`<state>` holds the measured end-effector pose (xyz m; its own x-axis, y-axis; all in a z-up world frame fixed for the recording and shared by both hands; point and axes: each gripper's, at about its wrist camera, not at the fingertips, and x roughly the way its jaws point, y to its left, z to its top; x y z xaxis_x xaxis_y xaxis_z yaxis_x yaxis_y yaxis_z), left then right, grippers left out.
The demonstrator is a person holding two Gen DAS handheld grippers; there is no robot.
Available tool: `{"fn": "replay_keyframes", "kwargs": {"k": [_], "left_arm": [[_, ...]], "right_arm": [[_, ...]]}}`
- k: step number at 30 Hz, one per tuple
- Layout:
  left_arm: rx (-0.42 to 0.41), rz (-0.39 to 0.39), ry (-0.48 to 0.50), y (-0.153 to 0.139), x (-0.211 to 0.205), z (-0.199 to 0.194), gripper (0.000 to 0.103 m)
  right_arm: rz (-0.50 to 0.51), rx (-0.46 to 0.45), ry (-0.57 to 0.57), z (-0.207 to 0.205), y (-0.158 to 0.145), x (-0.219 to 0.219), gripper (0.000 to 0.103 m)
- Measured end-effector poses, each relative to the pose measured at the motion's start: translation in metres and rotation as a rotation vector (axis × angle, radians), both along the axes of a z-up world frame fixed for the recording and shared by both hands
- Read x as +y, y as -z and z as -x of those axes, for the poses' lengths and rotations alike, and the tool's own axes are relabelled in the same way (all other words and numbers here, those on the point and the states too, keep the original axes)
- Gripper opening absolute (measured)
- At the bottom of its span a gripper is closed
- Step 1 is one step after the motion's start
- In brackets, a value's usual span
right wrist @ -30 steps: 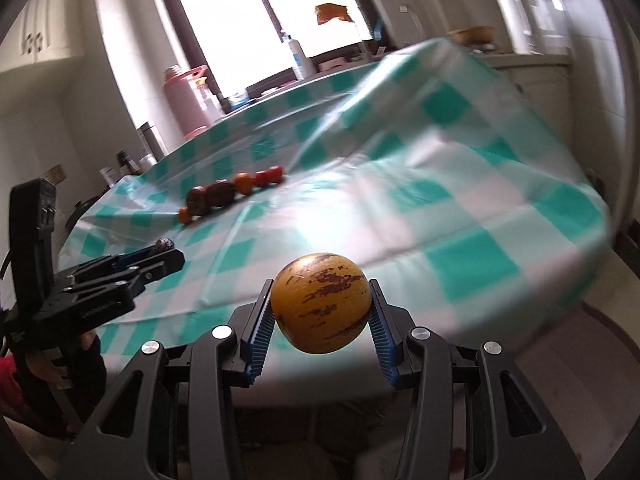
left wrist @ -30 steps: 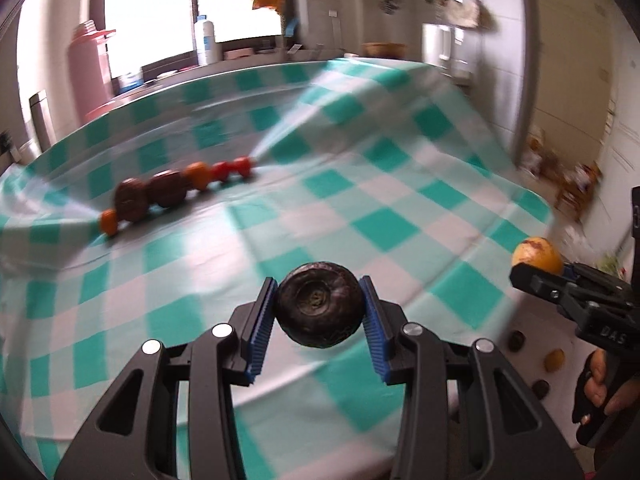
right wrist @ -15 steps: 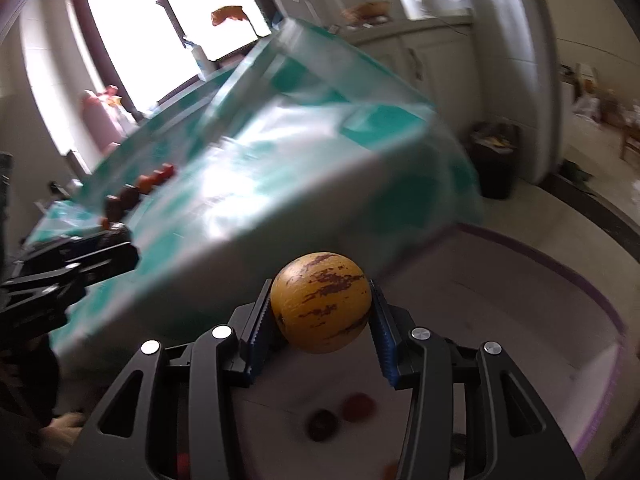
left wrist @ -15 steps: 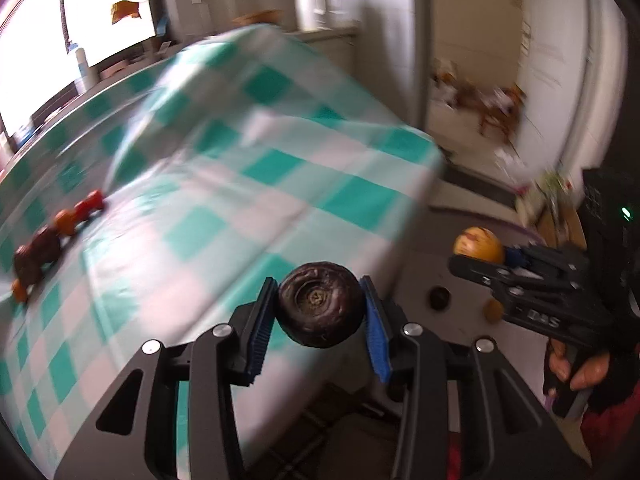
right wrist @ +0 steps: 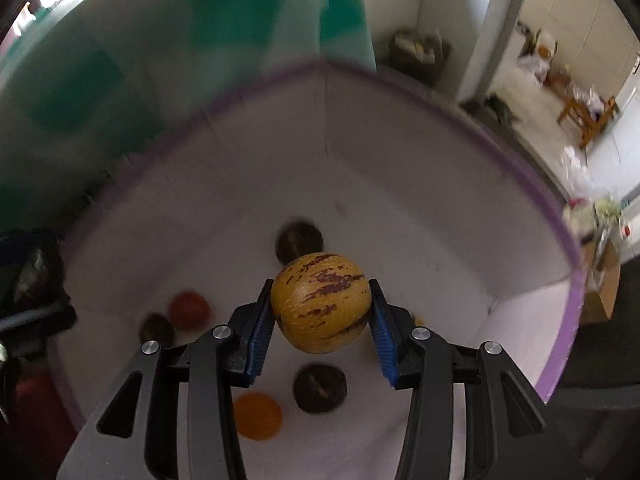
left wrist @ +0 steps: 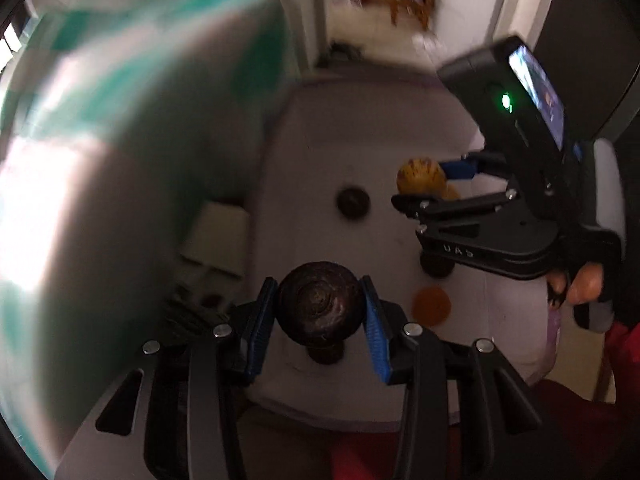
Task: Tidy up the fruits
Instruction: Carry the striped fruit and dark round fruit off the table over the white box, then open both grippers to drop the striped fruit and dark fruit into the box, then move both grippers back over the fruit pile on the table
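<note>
Both tools pointing steeply down over the white purple-rimmed bin (right wrist: pixel 440 184) beside the green-checked tablecloth (right wrist: pixel 120 60).

Left gripper (left wrist: pixel 318 312) clamped on a dark round passion fruit (left wrist: pixel 318 308); right gripper (right wrist: pixel 320 312) clamped on a yellow, purple-streaked pepino melon (right wrist: pixel 320 300). Each fruit held by its sides between blue pads (right wrist: pixel 260 328), no gap visible.

Bin floor directly beneath both loads. Below the melon: a dark fruit (right wrist: pixel 300 240) at 12 o'clock, another (right wrist: pixel 319 388) at 6 o'clock, an orange one (right wrist: pixel 256 416) at 7 o'clock, another orange (right wrist: pixel 189 311) at 9 o'clock.

Seen from the left wrist, right gripper at 2 o'clock, roughly level with the left over the bin. Probably no sideways travel needed: just lowering and letting go. Both fruits round, so no long axis to align; likely to roll on landing.
</note>
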<state>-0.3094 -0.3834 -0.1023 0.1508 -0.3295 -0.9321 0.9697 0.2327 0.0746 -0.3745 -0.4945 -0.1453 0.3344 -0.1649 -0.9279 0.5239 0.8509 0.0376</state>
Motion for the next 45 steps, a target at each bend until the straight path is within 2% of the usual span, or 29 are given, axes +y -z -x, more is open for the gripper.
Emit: {"fn": "replay_keyframes", "kwargs": {"k": [3, 7, 13, 16, 18, 19, 20, 22, 24, 25, 29, 35, 41, 45], "left_arm": [[0.075, -0.09, 0.025, 0.031, -0.013, -0.001, 0.042], [0.172, -0.178, 0.039, 0.065, -0.025, 0.0, 0.042], [0.213, -0.198, 0.044, 0.077, -0.02, -0.004, 0.042], [0.229, -0.174, 0.035, 0.074, -0.018, -0.011, 0.047], [0.228, -0.155, 0.03, 0.07, -0.015, -0.012, 0.061], [0.227, -0.141, 0.03, 0.067, -0.014, -0.013, 0.061], [0.223, -0.135, 0.032, 0.065, -0.012, -0.011, 0.064], [0.201, -0.125, 0.042, 0.061, -0.011, -0.01, 0.066], [0.153, -0.093, 0.043, 0.051, -0.006, -0.011, 0.077], [0.142, -0.078, 0.043, 0.048, -0.004, -0.011, 0.078], [0.083, -0.014, 0.049, 0.028, 0.005, -0.012, 0.081], [0.004, 0.028, 0.092, 0.012, 0.006, 0.009, 0.082], [-0.021, 0.086, 0.09, 0.006, 0.007, 0.024, 0.085], [-0.044, 0.207, 0.045, -0.025, 0.024, 0.016, 0.085]], "right_arm": [[-0.015, 0.008, -0.02, -0.003, 0.002, -0.001, 0.045], [-0.02, 0.098, -0.052, -0.015, 0.017, 0.001, 0.045], [-0.041, 0.136, -0.054, -0.016, 0.027, 0.002, 0.045], [-0.047, 0.135, -0.036, -0.015, 0.026, -0.001, 0.046], [-0.051, 0.116, -0.029, -0.022, 0.024, -0.005, 0.051], [-0.051, 0.113, -0.028, -0.022, 0.023, -0.006, 0.058], [-0.05, 0.111, -0.027, -0.022, 0.022, -0.007, 0.059], [-0.047, 0.107, -0.028, -0.019, 0.018, -0.01, 0.059], [-0.045, 0.097, -0.022, -0.018, 0.016, -0.011, 0.06], [-0.047, 0.094, -0.021, -0.017, 0.015, -0.011, 0.061], [-0.041, 0.094, -0.023, -0.015, 0.016, -0.01, 0.065], [-0.038, 0.124, -0.049, -0.016, 0.023, -0.01, 0.068], [-0.048, 0.158, -0.07, -0.016, 0.029, -0.005, 0.072], [-0.046, 0.186, -0.047, -0.017, 0.033, -0.007, 0.077]]}}
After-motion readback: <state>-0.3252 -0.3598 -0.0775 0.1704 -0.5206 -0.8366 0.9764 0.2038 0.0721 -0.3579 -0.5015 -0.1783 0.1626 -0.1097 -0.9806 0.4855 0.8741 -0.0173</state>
